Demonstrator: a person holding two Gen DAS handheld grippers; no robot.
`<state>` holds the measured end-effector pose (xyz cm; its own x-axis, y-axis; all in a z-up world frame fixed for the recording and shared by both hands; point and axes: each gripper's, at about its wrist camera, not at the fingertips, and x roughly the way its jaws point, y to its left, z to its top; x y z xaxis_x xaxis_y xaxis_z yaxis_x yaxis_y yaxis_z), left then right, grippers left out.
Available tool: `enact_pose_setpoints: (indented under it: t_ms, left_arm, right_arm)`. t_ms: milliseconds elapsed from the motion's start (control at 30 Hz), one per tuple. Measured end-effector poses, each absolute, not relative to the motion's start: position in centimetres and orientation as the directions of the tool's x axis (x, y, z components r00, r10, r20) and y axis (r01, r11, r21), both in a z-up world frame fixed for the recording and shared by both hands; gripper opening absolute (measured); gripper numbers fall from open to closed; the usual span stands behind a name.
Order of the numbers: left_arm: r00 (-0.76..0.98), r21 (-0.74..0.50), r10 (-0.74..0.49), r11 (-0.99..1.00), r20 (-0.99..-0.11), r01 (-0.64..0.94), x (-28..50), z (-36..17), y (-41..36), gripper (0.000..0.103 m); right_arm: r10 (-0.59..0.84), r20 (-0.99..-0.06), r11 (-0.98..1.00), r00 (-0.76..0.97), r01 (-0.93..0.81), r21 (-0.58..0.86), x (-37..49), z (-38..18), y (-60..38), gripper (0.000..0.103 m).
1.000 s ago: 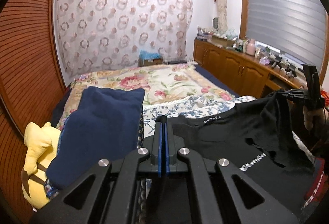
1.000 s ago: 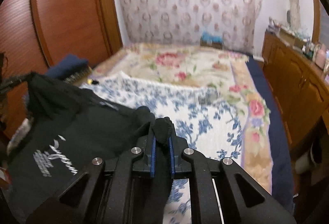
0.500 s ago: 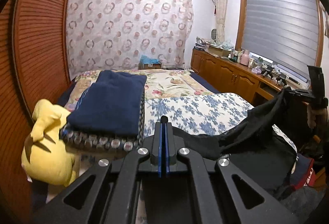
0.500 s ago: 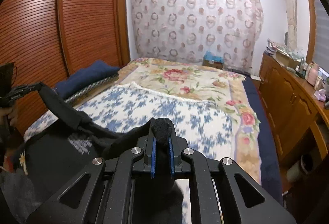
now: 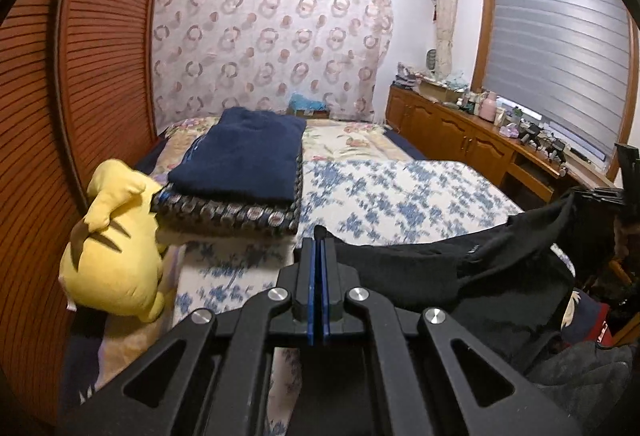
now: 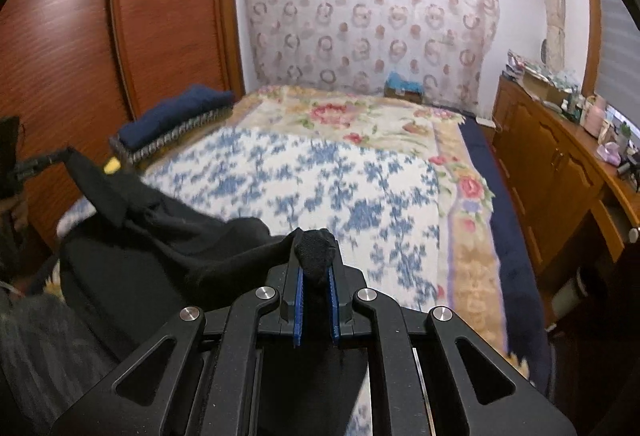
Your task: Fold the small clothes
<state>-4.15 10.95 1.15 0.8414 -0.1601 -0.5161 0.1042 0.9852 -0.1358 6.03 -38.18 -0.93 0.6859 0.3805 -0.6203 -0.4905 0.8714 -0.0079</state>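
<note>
A black T-shirt (image 5: 460,268) hangs stretched between my two grippers above the near end of the bed. My left gripper (image 5: 319,236) is shut on one edge of it; only a thin bit of cloth shows at the tips. My right gripper (image 6: 314,244) is shut on a bunched corner of the same black T-shirt (image 6: 168,236). The right gripper also shows in the left wrist view (image 5: 600,194) at far right, and the left gripper shows in the right wrist view (image 6: 36,164) at far left. The shirt sags below both grippers.
The bed has a blue-flowered white cover (image 5: 400,192) and a rose quilt (image 6: 340,120) further back. A folded navy garment (image 5: 244,156) lies on a patterned cushion at left, next to a yellow plush toy (image 5: 116,244). Wooden cabinets (image 6: 560,164) run along the right, wooden sliding doors (image 5: 60,116) along the left.
Both grippers have risen and pulled back with the shirt. It lay spread on the bed with its print showing; now it is lifted off the cover and hangs between them.
</note>
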Motion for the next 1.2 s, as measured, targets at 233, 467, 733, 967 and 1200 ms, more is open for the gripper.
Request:
enact_pose_setpoints:
  t_ms: [233, 467, 733, 967, 1200]
  left_arm:
    - [0.786, -0.148, -0.149, 0.986, -0.6, 0.075, -3.3, -1.8, 11.9, 0.007]
    - [0.761, -0.13, -0.164, 0.986, -0.627, 0.105, -1.4, -2.2, 11.3, 0.048]
    - [0.74, -0.082, -0.151, 0.988, -0.656, 0.13, 3.6, -2.2, 10.4, 0.051]
    - [0.694, -0.062, -0.146, 0.988, -0.705, 0.145, 7.6, -3.4, 9.4, 0.051]
    - [0.62, -0.086, -0.165, 0.984, -0.767, 0.157, 9.3, -6.2, 9.1, 0.051]
  right_arm:
    - [0.337, -0.69, 0.887, 0.641, -0.463, 0.004, 5.9, -4.2, -38.2, 0.015]
    - [0.303, -0.672, 0.898, 0.676, -0.439, -0.037, 7.1, -4.3, -37.8, 0.036]
    - [0.265, -0.676, 0.912, 0.688, -0.406, -0.055, 10.3, -5.5, -37.9, 0.043]
    - [0.252, -0.741, 0.917, 0.622, -0.398, -0.022, 13.1, -9.8, -38.0, 0.044]
    - [0.275, -0.76, 0.915, 0.589, -0.402, 0.02, 14.0, -11.8, -38.1, 0.049]
